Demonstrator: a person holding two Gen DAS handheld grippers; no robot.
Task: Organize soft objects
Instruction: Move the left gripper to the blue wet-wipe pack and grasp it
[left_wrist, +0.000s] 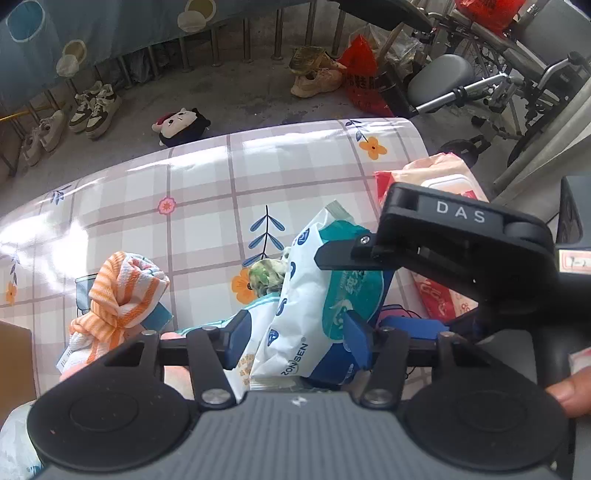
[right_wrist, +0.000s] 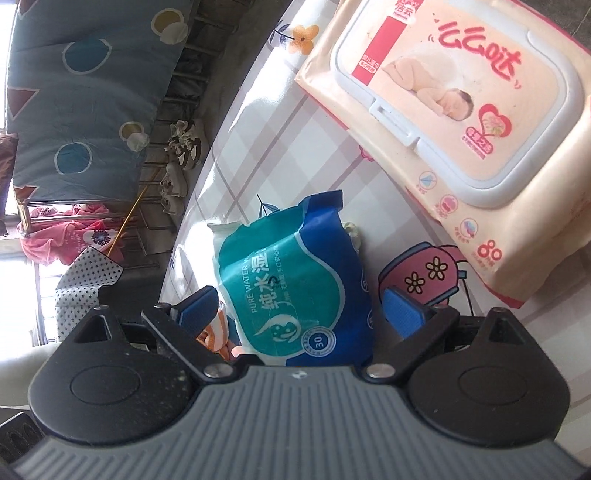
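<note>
Wipes pack (left_wrist: 314, 295) reads "ZONSEN", "PURE WATER", "30"; left gripper (left_wrist: 295, 332) pads pinch it; right gripper (right_wrist: 303, 306) spread apart around it, holding nothing.

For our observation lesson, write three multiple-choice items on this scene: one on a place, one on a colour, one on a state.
1. Where does the plush toy lie? A floor, B table, C box
2. The striped towel has stripes of: A green, B orange, C purple
3. The lid of the pink wipes pack is: A open, B missing, C closed

Key: A, it lies on the grey floor beyond the table; B, orange bands on white; C, its flap sits flush.
</note>
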